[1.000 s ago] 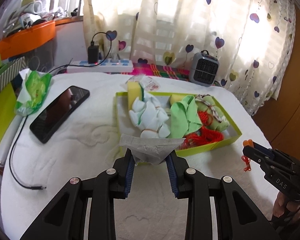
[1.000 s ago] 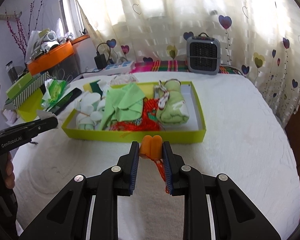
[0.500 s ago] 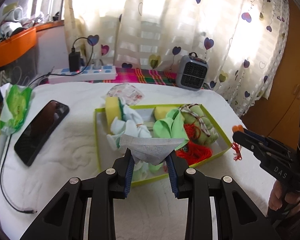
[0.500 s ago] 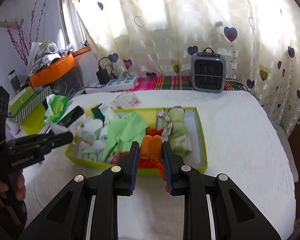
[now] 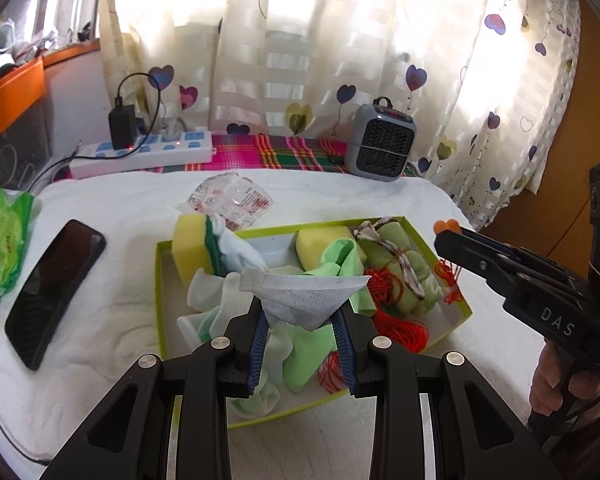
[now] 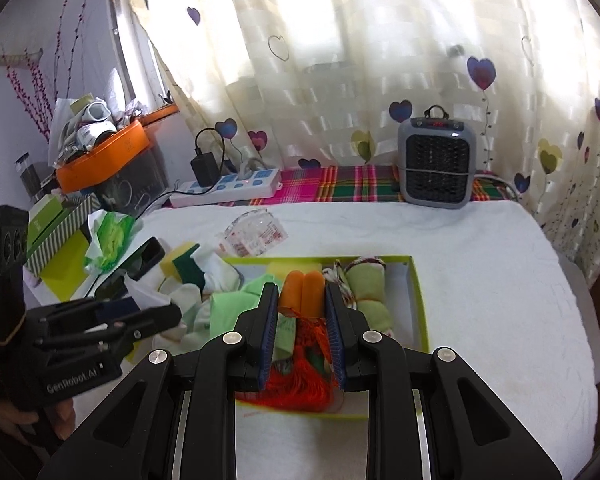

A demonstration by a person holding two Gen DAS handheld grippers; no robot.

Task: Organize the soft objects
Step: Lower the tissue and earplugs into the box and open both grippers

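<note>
crumpled grey cloth [image 5: 300,298] and orange earplugs [image 6: 302,287] held above sock-filled green box [image 5: 432,242]

Both claws moved forward from the near side of the bed to over the green box [image 5: 416,236]. The left claw [image 5: 303,322] now has its gray cloth [image 5: 300,292] above the socks, and the right claw [image 6: 302,312] carries the orange earplugs [image 6: 303,286] above the red cord [image 6: 300,384] inside.
</note>
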